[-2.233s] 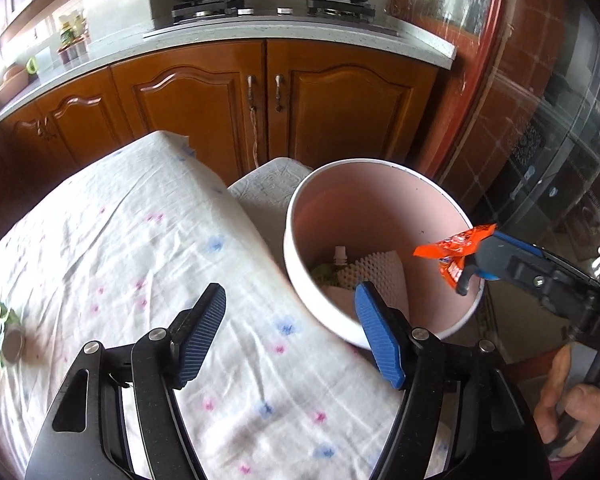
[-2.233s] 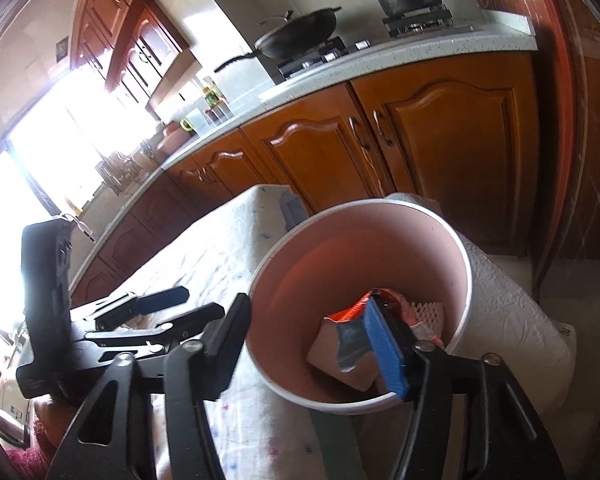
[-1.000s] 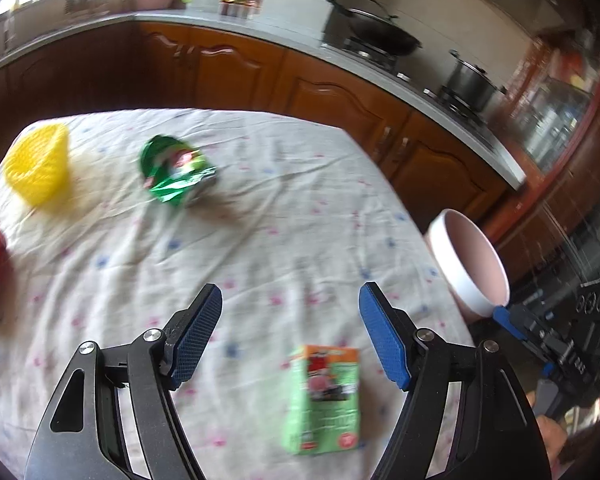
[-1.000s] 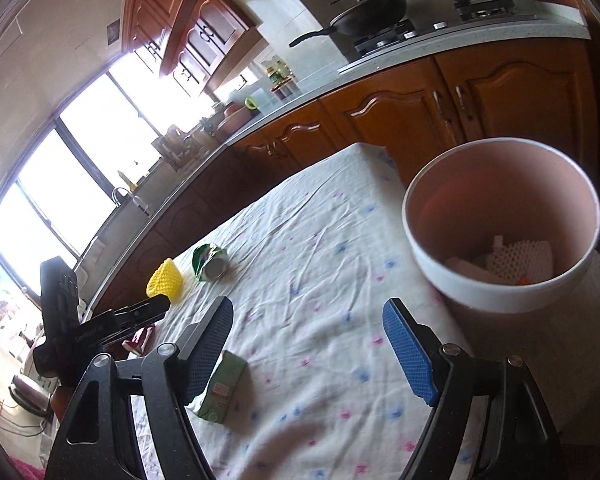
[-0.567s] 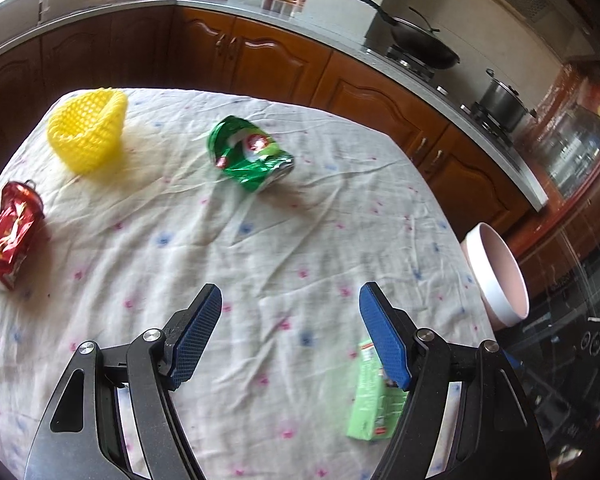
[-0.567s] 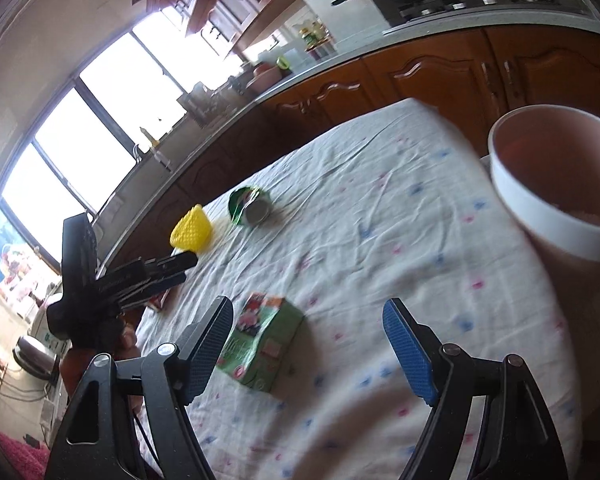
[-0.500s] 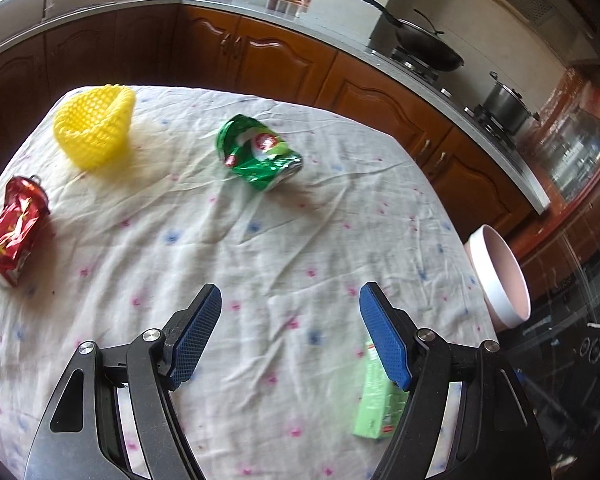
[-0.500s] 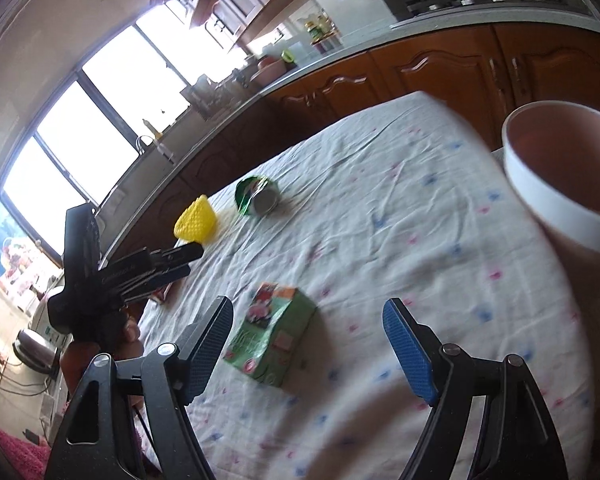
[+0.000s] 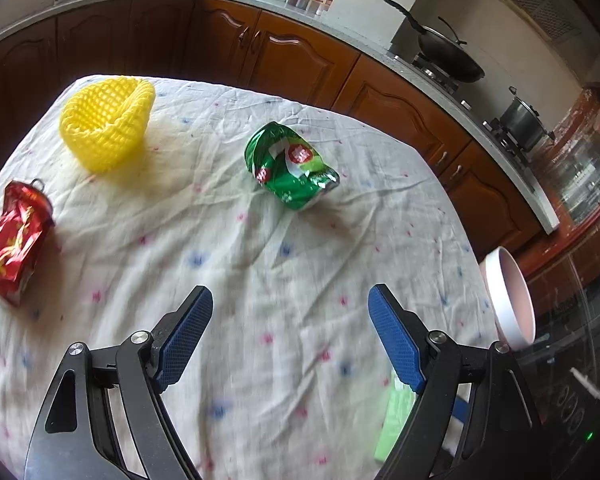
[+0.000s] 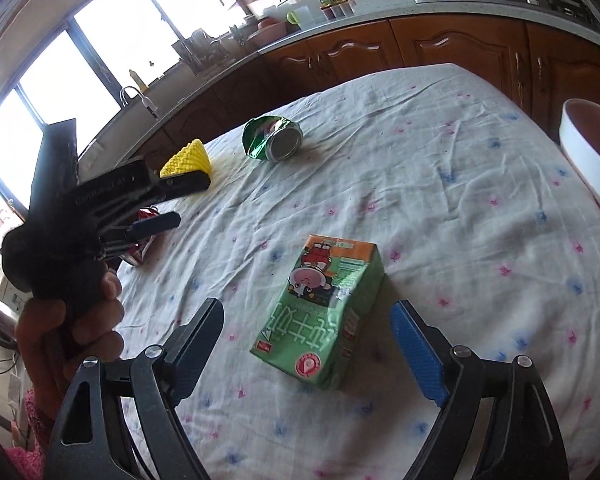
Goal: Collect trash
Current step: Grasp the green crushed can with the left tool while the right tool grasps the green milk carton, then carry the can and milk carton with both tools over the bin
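Green drink carton [image 10: 324, 316] lies flat on the tablecloth [image 10: 460, 208] between my right gripper [image 10: 308, 348] jaws, which are opening and untouching. My left gripper [image 9: 288, 336] jaws are opening too, empty, crushed green can [image 9: 290, 172] beyond them.

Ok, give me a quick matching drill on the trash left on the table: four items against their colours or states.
Items:
1. foam net
2. crushed can
3. drink carton
4. foil packet

Descriptions:
A. red, at the cloth's edge
B. green, dented, on its side
C. yellow, cup-shaped
D. green and orange, lying flat

Pairs: 1-C, 2-B, 3-D, 4-A
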{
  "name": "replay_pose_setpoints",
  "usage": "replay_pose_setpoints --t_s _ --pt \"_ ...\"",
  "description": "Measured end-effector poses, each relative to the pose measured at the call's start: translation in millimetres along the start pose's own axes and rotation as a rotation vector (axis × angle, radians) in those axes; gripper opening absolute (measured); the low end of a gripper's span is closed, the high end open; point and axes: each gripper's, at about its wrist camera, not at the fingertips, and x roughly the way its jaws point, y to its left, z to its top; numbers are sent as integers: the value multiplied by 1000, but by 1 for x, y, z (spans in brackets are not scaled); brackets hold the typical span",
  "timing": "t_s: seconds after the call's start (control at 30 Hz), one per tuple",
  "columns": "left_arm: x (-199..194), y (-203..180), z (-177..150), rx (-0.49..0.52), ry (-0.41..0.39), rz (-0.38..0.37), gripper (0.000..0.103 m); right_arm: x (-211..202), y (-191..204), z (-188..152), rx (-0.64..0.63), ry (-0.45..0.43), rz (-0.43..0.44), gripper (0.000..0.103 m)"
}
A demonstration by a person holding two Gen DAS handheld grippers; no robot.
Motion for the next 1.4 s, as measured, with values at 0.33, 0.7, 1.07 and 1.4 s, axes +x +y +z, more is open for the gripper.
replay_pose_setpoints --t_s 0.33,0.7,1.07,1.4 --pt "39 17 39 -64 16 15 82 20 -16 10 41 27 53 53" --pt "86 40 63 -226 80 -113 72 -2 -32 18 23 -5 109 4" --pt "107 18 85 -210 76 -191 30 -10 -57 23 60 -15 103 4" --pt "70 -18 72 -36 39 -189 12 -9 -71 21 107 -15 126 4"
